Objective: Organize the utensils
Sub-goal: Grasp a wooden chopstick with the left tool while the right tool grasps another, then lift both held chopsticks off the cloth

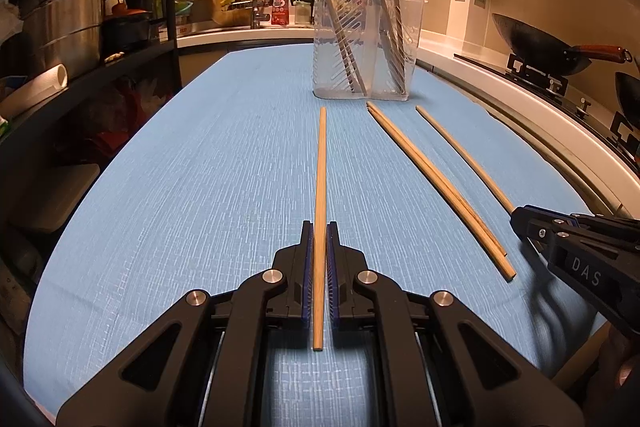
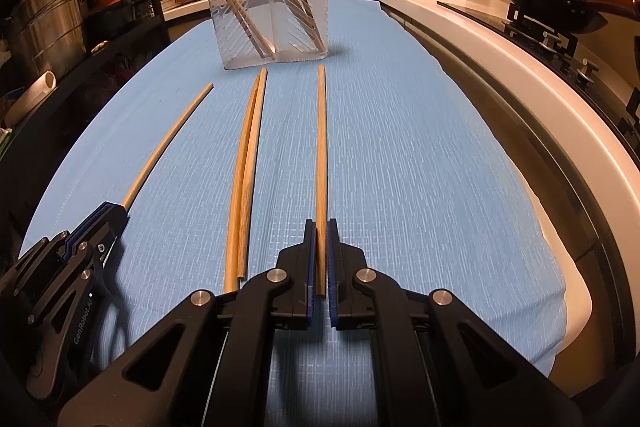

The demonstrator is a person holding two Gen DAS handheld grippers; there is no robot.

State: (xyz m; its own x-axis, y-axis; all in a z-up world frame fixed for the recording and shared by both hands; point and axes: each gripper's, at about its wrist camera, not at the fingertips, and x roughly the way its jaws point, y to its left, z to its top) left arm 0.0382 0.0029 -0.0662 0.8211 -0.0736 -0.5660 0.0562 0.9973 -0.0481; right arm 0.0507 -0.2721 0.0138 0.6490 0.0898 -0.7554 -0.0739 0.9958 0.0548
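My left gripper [image 1: 319, 227] is shut on a wooden chopstick [image 1: 321, 167] that points away toward a clear plastic utensil holder [image 1: 366, 45] holding several chopsticks. My right gripper [image 2: 321, 225] is shut on another chopstick [image 2: 321, 147], also pointing toward the holder [image 2: 272, 7]. Between them a pair of chopsticks [image 2: 246, 167] lies on the blue cloth; it also shows in the left wrist view [image 1: 436, 183]. The left gripper [image 2: 108, 215] shows at the left of the right wrist view, and the right gripper [image 1: 520, 219] at the right of the left wrist view.
The blue cloth [image 1: 200, 167] covers a long table. A black shelf with steel pots [image 1: 64, 15] stands on the left. A white counter with a stove and a wok [image 1: 540, 43] runs along the right. A sink and bottles lie behind the holder.
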